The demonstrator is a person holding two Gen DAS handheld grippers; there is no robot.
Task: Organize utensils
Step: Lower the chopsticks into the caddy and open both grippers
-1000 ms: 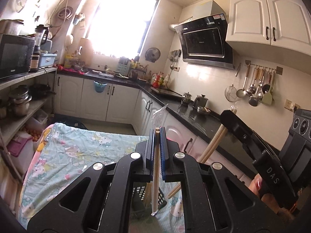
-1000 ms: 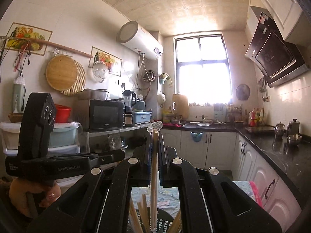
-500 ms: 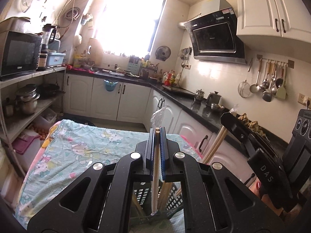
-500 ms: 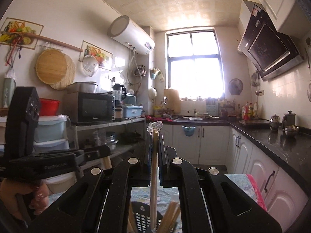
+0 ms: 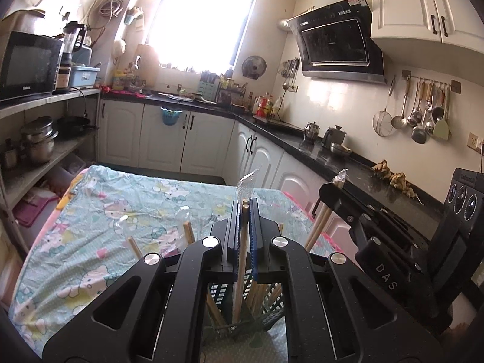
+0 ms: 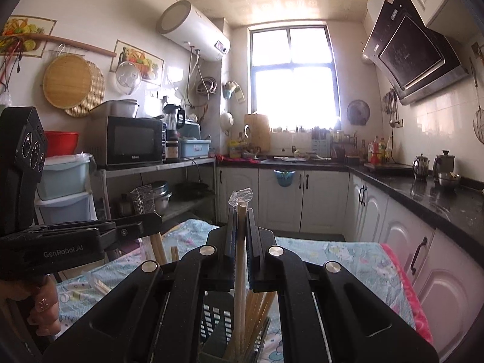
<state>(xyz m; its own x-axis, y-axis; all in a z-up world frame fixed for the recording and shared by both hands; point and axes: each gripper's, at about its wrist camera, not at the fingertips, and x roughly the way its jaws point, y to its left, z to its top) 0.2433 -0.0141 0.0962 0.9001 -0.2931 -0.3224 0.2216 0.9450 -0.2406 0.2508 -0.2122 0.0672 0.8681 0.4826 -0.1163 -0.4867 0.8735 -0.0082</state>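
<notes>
- left gripper [image 5: 244,211]: jaws pressed together on a wrapped pair of wooden chopsticks [image 5: 240,260]; clear plastic wrap sticks out above the jaw tips.
- That pair hangs about upright, lower end down inside the dark slotted utensil basket [image 5: 272,314], among other chopsticks leaning there.
- right gripper [image 6: 241,214]: jaws also clamped tight, on a second wrapped chopstick pair [image 6: 240,275]; crumpled plastic at the top end.
- Second pair also near vertical, lower end inside the same basket [image 6: 211,314]; whether either pair touches the basket floor, can't tell.
- From the left wrist view, the right gripper [image 5: 335,187] sits to the right, its chopsticks slanting down toward the basket.
- From the right wrist view, the left gripper [image 6: 151,220] comes in from the left, held by a hand [image 6: 42,308] at the lower left edge.
- Basket stands on a table under a pale blue cartoon-print cloth [image 5: 99,227], at the near edge, closer to the near right corner.
- More wrapped chopsticks [image 5: 189,233] poke up just left of the left gripper's fingers; where their lower ends sit is hidden.
- Loose wrapped chopsticks [image 6: 101,286] lie on the cloth left of the basket, near the table's left edge.
</notes>
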